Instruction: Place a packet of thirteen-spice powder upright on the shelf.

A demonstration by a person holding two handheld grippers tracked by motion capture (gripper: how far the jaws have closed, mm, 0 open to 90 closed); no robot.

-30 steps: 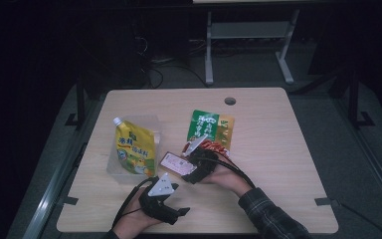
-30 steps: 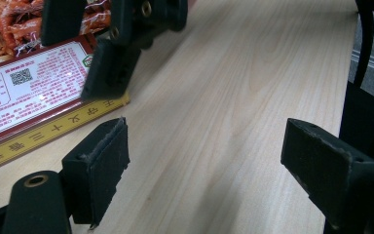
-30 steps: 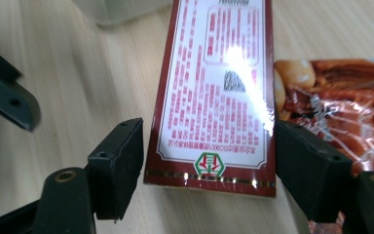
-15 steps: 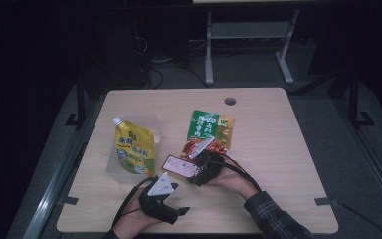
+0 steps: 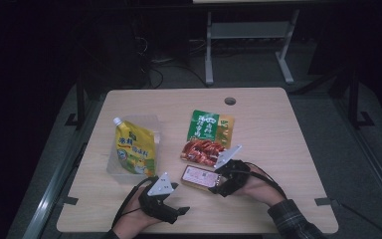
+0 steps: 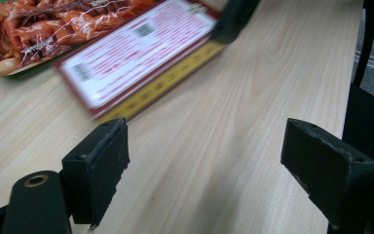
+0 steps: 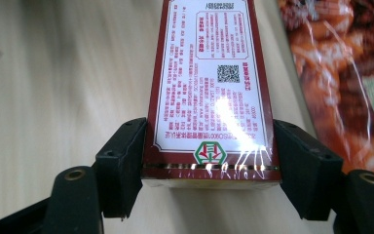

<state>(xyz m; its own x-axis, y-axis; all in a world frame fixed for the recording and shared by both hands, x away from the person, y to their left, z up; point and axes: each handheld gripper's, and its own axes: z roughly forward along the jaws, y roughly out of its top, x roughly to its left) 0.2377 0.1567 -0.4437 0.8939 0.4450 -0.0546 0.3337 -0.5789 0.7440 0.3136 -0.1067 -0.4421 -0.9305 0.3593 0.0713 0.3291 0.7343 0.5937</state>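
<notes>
A flat red box (image 5: 198,177) with a white printed label lies low over the table, in front of a green and red snack bag (image 5: 206,137). My right gripper (image 5: 215,183) is shut on the box's near end; in the right gripper view both pads press its long sides (image 7: 209,87). My left gripper (image 5: 179,211) rests near the table's front edge, open, with nothing between its fingers (image 6: 204,161). From the left gripper view the box (image 6: 141,53) is blurred, with a black finger of the right gripper (image 6: 233,19) at its far end.
A yellow spouted pouch (image 5: 132,149) lies on a clear bag at the left of the wooden table (image 5: 278,129). The snack bag (image 7: 341,73) lies just beside the held box. A cable hole (image 5: 230,101) sits near the table's far edge.
My right gripper has moved to the right and toward the front edge, taking the red box with it. The left gripper has stayed where it was.
</notes>
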